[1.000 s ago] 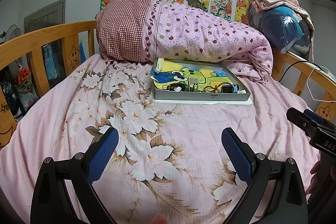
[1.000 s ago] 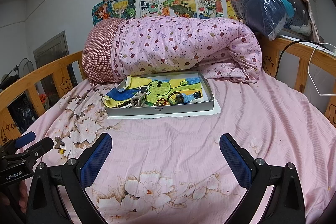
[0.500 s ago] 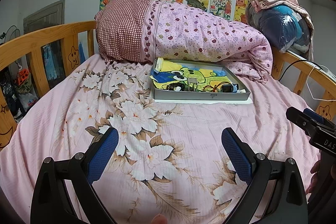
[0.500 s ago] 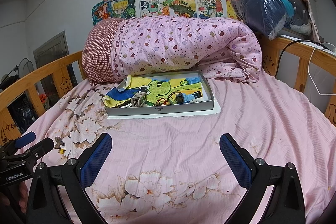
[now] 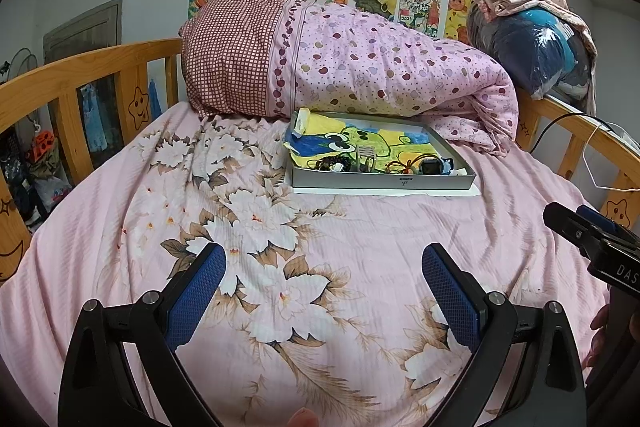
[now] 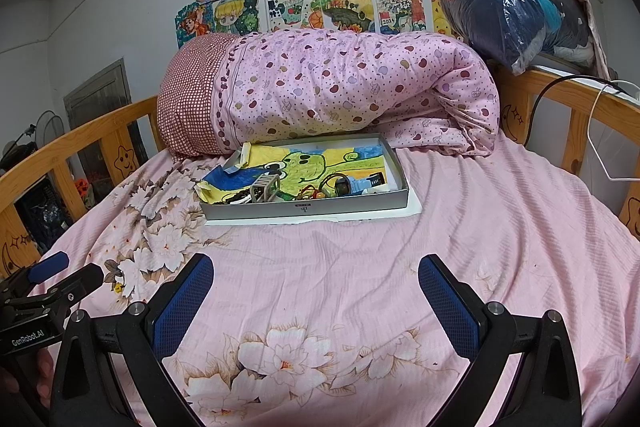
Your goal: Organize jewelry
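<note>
A pink floral bed sheet (image 5: 360, 239) fills the scene. Far along it, touching a rolled pink quilt (image 5: 380, 71), sits a shallow grey tray (image 6: 308, 205) lined with a child's frog drawing. The jewelry (image 6: 320, 191) lies tangled along the tray's near edge: dark beads at the left, an orange cord near the middle, and what looks like a small watch to the right.

The left gripper (image 5: 322, 279) and the right gripper (image 6: 314, 281) both hover over the near part of the bed, jaws spread wide, holding nothing, well apart from the tray.

Risks from here: the pieces lie bunched together, so closing on one may drag its neighbours out. The soft mattress may let the tray tip under pressure. The loose drawing could get pinched along with a chain.
</note>
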A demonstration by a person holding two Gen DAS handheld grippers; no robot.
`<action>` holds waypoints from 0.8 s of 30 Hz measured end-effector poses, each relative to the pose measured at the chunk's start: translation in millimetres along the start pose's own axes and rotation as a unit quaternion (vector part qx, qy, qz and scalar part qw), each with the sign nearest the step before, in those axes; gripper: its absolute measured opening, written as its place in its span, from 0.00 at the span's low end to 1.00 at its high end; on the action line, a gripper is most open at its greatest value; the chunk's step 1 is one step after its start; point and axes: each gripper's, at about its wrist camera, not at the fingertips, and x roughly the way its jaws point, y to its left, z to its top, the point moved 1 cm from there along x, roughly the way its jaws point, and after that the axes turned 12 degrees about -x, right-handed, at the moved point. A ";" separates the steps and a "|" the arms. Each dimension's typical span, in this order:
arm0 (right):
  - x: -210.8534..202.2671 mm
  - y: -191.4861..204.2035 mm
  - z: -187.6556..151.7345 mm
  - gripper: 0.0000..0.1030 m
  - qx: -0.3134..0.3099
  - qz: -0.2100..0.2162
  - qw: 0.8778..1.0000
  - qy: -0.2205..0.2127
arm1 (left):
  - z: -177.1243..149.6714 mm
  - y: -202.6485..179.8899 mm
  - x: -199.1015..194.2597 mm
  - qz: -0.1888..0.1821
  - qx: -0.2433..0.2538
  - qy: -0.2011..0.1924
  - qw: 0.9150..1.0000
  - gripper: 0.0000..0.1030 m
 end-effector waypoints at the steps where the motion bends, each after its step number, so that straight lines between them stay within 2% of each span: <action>1: 0.1 0.5 -0.3 1.00 0.000 0.000 1.000 0.000 | 0.5 0.6 0.2 0.000 0.000 0.000 1.000 0.93; 24: -0.2 0.9 0.1 1.00 0.000 0.000 1.000 0.002 | 0.1 -0.5 -0.2 0.000 -0.003 0.000 1.000 0.93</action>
